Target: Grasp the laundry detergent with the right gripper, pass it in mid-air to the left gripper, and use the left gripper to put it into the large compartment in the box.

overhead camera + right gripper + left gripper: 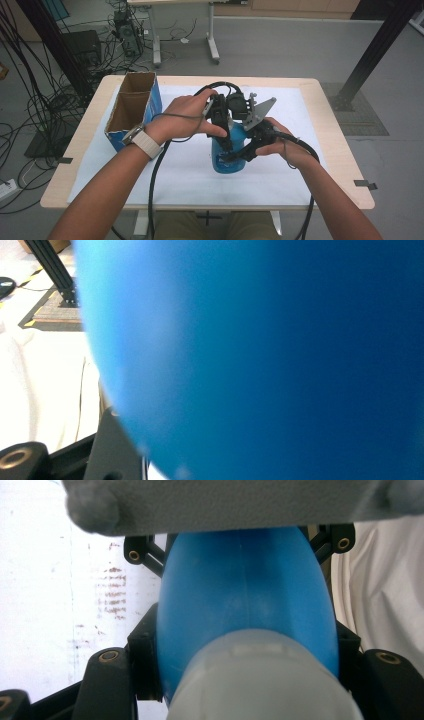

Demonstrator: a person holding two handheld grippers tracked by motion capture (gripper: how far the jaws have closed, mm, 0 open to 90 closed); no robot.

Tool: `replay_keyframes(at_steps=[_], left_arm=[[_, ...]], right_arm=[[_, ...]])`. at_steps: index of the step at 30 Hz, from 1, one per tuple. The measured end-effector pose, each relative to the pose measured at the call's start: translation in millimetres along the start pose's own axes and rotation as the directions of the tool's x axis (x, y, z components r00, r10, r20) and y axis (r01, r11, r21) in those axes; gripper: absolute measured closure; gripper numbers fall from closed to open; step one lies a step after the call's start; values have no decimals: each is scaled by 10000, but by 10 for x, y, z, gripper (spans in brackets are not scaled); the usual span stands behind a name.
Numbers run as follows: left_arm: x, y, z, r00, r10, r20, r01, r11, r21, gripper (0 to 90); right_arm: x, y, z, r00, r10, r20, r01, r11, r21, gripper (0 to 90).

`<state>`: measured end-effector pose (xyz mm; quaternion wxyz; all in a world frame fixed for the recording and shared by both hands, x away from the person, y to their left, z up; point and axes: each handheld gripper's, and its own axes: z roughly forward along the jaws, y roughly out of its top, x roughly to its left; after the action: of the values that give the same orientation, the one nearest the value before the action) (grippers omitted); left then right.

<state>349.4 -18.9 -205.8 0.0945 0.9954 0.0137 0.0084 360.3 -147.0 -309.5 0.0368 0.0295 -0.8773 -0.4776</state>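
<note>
High view: a blue plastic bottle (227, 157) stands upright near the middle of the tabletop (330, 150), its body rounded and glossy. In the left gripper view its white cap end (260, 680) sits nearest the camera, the blue body swelling beyond it. A white sheet (185, 175) covers the pale wooden tabletop. At the far left stands an open cardboard box (132, 105) with blue sides. Beyond lie grey floor, tangled cables (30, 110) and black frame posts (375, 50). The left gripper (225, 142) clamps the bottle from above, jaws pressed to its sides. The right gripper (245, 152) holds the bottle's right flank, jaws closed on it.
</note>
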Motion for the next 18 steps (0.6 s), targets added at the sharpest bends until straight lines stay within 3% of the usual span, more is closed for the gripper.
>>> replay_keyframes(at_steps=[7, 10, 12, 14, 18], left_arm=[[-7, 4, -19, 10000, -24, -53, 24, 10000, -48, 381], [-1, -3, -20, 9999, -91, -93, 91, 10000, 0, 381], [10, -18, -27, 9998, -161, -134, 161, 9999, 9, 381], [20, -41, -43, 9995, -260, -192, 260, 9997, 16, 381], [33, -78, -65, 9986, -463, -246, 465, 9989, 56, 381]], right_arm=[[9, 10, -15, 9998, -157, 86, 158, 9999, -69, 422], [24, -3, -15, 9999, -100, -40, 100, 9999, -58, 311], [35, -30, -71, 9997, 246, 57, -245, 9996, -157, 228], [33, -77, -147, 9987, 494, 112, -492, 9986, -170, 205], [19, -172, -288, 9953, 811, 532, -829, 9960, 324, 150]])
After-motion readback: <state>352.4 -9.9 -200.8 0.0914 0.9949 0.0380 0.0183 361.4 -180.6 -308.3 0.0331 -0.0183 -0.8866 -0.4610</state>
